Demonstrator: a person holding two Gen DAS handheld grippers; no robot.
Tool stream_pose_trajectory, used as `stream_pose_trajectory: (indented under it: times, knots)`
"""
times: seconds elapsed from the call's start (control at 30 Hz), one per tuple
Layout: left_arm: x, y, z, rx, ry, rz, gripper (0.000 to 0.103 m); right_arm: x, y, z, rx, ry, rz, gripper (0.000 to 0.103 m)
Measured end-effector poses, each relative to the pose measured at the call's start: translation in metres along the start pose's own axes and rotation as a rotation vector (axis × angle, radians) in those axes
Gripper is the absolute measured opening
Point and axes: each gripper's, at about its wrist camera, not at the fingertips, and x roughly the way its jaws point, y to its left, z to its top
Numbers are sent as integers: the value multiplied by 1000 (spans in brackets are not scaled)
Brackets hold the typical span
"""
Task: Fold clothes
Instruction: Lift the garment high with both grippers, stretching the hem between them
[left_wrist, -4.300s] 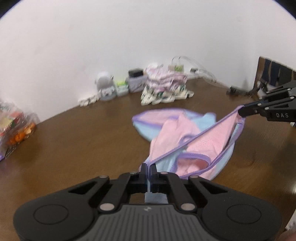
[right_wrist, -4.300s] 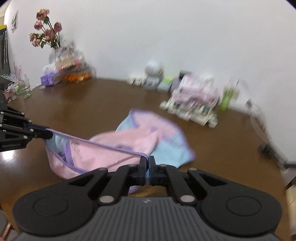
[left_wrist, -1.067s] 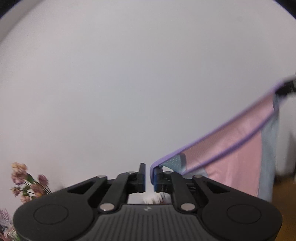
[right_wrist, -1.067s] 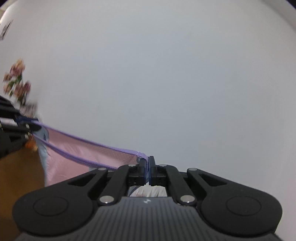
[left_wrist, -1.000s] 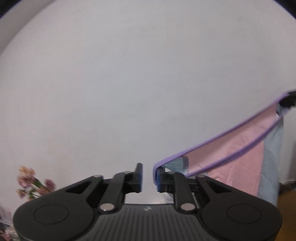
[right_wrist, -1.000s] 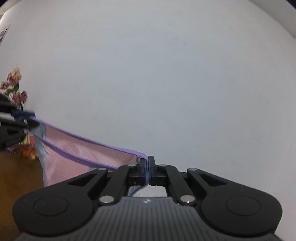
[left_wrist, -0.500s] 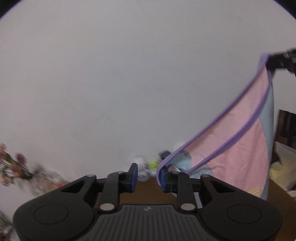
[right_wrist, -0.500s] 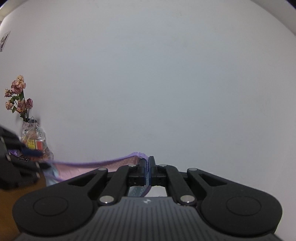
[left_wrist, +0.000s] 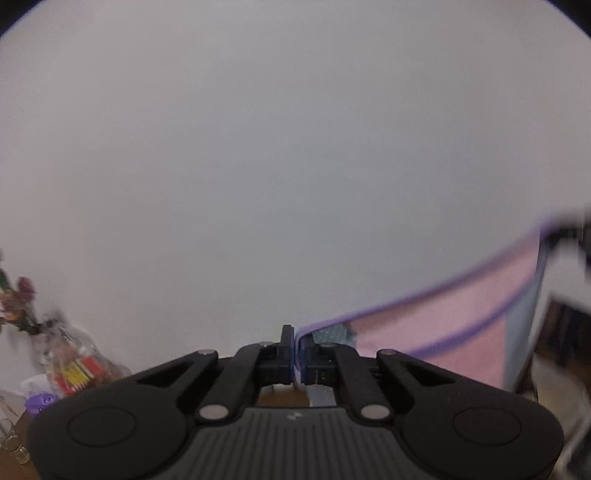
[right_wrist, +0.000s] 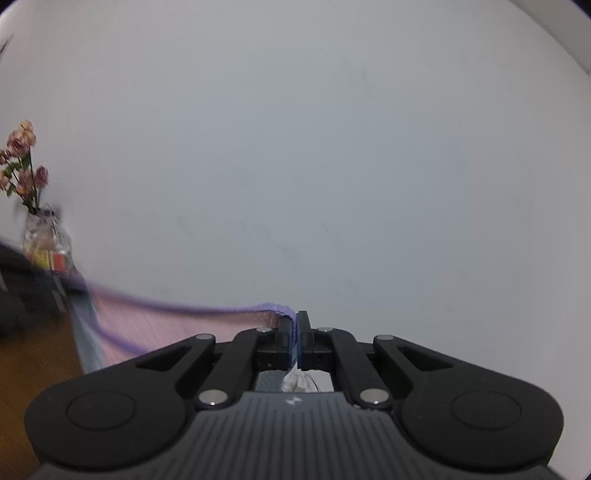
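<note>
A pink and pale blue garment with purple trim (left_wrist: 454, 325) hangs in the air, stretched between my two grippers. My left gripper (left_wrist: 296, 339) is shut on one end of its purple edge. My right gripper (right_wrist: 295, 328) is shut on the other end of the garment (right_wrist: 159, 325), which sags a little toward the left. In the left wrist view the right gripper (left_wrist: 565, 236) shows blurred at the far right. In the right wrist view the left gripper (right_wrist: 26, 291) shows blurred at the far left. Both cameras point mostly at the white wall.
The brown wooden table (right_wrist: 33, 369) lies below. A vase of dried pink flowers (right_wrist: 26, 166) with packets beside it stands at the left against the wall, and it also shows in the left wrist view (left_wrist: 22, 306). A dark chair (left_wrist: 565, 325) is at the right.
Both grippers lifted the garment off the table into the air. The left gripper opened about a second ago, slipped along the purple edge, and has shut on it again.
</note>
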Motion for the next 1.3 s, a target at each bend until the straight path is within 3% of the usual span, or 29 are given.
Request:
stream_pose_trajectory:
  times: [0.23,0.5,0.7,0.87,1.0,1.3]
  knots:
    - [-44,-2,18,-38,-241,149,2,2,1,0,33,-27,44,1]
    - [-74,13,16,-119,-364,248,2,5,10,4,54,-60,97,1]
    - [-69,27,12,-156,-369,309,2,10,23,14,58,-90,134,1]
    - [-56,8,13,-182,-371,345,2,31,33,26,55,-111,129,1]
    - [-22,15,27,-192,-389,381,2,56,46,33,26,-121,107,1]
    - [56,48,38,-229,-402,461,2,156,74,42,26,-136,109,1]
